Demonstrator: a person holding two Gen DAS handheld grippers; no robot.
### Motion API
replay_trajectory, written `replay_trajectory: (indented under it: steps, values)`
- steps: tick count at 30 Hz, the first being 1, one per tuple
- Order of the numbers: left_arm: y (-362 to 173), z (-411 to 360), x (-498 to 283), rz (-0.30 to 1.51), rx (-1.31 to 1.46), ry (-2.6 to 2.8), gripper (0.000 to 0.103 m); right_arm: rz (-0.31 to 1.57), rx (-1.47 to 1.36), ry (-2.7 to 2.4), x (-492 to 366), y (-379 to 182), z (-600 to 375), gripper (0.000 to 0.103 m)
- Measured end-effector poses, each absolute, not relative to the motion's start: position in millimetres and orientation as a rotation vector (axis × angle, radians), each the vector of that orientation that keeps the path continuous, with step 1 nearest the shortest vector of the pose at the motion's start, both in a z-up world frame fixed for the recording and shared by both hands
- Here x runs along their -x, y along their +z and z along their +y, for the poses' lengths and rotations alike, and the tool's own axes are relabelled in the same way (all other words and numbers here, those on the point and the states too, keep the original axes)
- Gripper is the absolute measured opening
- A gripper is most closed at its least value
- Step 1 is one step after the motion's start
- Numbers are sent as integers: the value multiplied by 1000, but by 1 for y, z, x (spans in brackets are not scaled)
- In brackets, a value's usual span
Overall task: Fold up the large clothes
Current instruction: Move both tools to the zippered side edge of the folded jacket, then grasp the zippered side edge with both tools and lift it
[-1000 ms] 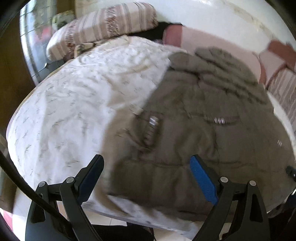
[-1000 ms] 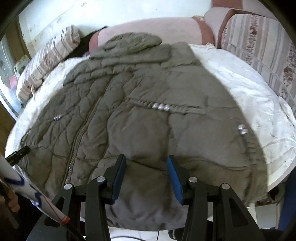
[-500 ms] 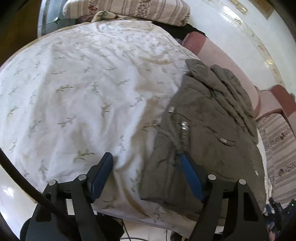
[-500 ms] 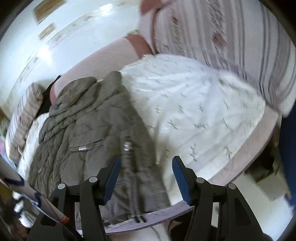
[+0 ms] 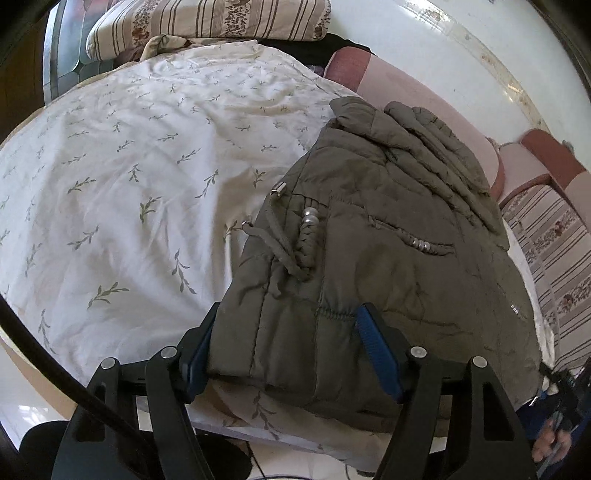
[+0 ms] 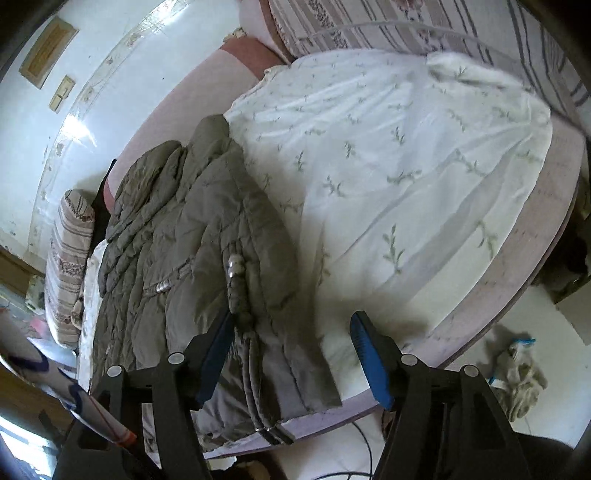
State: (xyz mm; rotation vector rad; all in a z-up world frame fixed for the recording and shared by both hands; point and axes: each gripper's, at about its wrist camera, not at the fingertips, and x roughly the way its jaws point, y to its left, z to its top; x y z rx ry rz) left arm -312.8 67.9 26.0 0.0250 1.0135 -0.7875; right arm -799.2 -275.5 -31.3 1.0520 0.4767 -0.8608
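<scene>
between the spread fingers of the left gripper (image 5: 286,350) the jacket (image 5: 388,258) hem is being straddled; the right gripper (image 6: 291,358) is being held open over its edge on the bedsheet (image 6: 388,155).

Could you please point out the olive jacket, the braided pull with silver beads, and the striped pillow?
olive jacket (image 5: 388,280): left wrist view, on its quilted front panel.
braided pull with silver beads (image 5: 308,236): left wrist view, on the braid below the beads.
striped pillow (image 5: 221,18): left wrist view, on its front face.

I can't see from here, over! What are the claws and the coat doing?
Both claws open, left claw at the coat's near hem, right claw at its other side. Coat flat on the bed sheet. Nothing in the way.
</scene>
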Motion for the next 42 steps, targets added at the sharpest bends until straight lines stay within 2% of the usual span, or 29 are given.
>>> replay_trajectory:
  steps: [4, 6, 7, 9, 10, 16, 21, 29, 31, 33, 35, 38, 40, 42]
  values:
    - [31, 63, 322, 979, -41, -815, 71, 503, -1018, -759, 778, -31, -257, 69]
    - [35, 58, 330, 942, -70, -834, 69, 520, -953, -716, 760, -26, -242, 58]
    - [37, 55, 334, 917, -92, -828, 67, 526, -912, -716, 754, -23, -235, 56]
    - [36, 51, 337, 887, -138, -800, 63, 524, -825, -739, 746, -15, -227, 34]
    - [34, 50, 336, 880, -156, -778, 58, 514, -819, -743, 746, -14, -227, 32]
    - [22, 43, 336, 875, -223, -734, 59, 546, -888, -776, 744, -32, -241, 32]
    - [16, 39, 336, 860, -219, -706, 65, 559, -821, -801, 741, -36, -236, 46]
    - [15, 35, 343, 816, -249, -661, 69, 565, -814, -796, 741, -36, -239, 47]
    - [16, 33, 343, 820, -259, -654, 72, 553, -819, -793, 743, -36, -238, 45]
    - [16, 30, 345, 805, -281, -624, 74, 539, -815, -777, 742, -31, -236, 33]
    - [17, 28, 348, 797, -298, -614, 74, 514, -784, -772, 743, -24, -232, 28]
    - [21, 26, 351, 783, -317, -638, 62, 507, -740, -777, 739, -17, -227, 27]
    - [23, 28, 354, 762, -319, -658, 49, 512, -740, -782, 737, -17, -227, 27]
    - [24, 27, 356, 754, -324, -674, 42, 521, -740, -784, 736, -18, -227, 27]
